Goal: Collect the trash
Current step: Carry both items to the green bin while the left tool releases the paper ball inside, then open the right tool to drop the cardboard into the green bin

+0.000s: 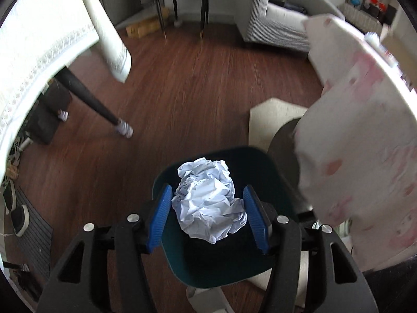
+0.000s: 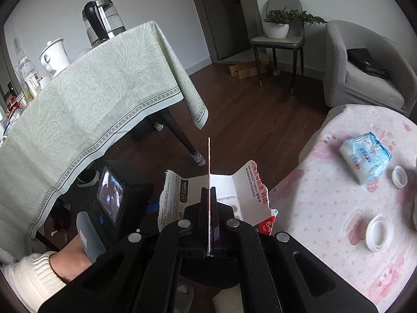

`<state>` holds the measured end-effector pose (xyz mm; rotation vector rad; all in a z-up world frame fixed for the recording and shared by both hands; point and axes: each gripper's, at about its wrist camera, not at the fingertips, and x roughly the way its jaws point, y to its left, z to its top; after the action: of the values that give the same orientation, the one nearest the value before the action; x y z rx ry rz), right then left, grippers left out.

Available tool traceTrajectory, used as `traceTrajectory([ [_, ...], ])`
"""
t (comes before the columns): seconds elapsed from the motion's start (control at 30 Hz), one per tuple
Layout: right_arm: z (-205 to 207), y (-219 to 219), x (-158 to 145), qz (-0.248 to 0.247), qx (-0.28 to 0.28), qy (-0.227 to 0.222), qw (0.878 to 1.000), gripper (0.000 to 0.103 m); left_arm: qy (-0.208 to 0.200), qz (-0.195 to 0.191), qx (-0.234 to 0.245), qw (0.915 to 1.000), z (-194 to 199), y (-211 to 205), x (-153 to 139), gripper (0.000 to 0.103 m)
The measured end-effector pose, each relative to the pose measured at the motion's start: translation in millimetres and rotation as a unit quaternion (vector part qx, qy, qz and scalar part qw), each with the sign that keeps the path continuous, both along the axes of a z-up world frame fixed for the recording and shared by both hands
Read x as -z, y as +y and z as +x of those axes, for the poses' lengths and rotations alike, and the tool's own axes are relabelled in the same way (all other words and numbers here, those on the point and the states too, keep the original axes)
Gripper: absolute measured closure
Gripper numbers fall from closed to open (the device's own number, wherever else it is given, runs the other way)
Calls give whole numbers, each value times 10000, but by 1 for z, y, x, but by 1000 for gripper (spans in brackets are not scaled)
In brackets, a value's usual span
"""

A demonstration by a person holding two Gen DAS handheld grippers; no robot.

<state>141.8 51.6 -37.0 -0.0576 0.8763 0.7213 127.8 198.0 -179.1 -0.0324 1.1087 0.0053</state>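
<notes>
At the lower middle of the left wrist view, the left gripper [image 1: 208,215] stands partly spread, its ribbed blue pads [image 1: 161,216] flanking a crumpled ball of white paper [image 1: 208,200]; the left pad seems to brush the wad, the right sits beside it, so a firm grip cannot be told. Under the paper gapes a dark teal plastic bin [image 1: 260,161] on the wood-grain floor [image 1: 195,91]. In the right wrist view, the right gripper [image 2: 209,195] is clamped on a thin, torn printed card package [image 2: 250,185], edge-on, beside the round table [image 2: 325,208] with its pink-dotted cloth.
</notes>
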Motion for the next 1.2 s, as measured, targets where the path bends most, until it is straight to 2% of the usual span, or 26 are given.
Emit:
traceTrajectory([
  [0.17,6,18,17,-184,-4,182,9997,102,71,84,62,9999,-5,5,13,35],
  [0.3,9,29,29,-291,-70,277,9992,102,-50,42,25,10000,-8,13,7,31],
  [0.43,11,40,43,-415,-111,393,9983,102,-267,-97,-112,9995,-10,27,-9,28],
  [0.63,15,52,62,-583,-148,515,9969,103,-883,-142,-346,9954,-22,47,-49,28],
  [0.8,19,61,89,-788,-211,685,9943,103,-1527,-55,-479,9871,-37,57,-88,32],
  [0.87,20,64,100,-851,-218,773,9931,102,-1705,-8,-534,9839,-41,59,-99,37],
  [0.93,22,69,110,-901,-267,857,9919,102,-1865,56,-558,9808,-45,59,-109,38],
  [1.2,16,86,144,-1229,-460,1049,9858,102,-2210,-8,-670,9730,-51,58,-136,45],
])
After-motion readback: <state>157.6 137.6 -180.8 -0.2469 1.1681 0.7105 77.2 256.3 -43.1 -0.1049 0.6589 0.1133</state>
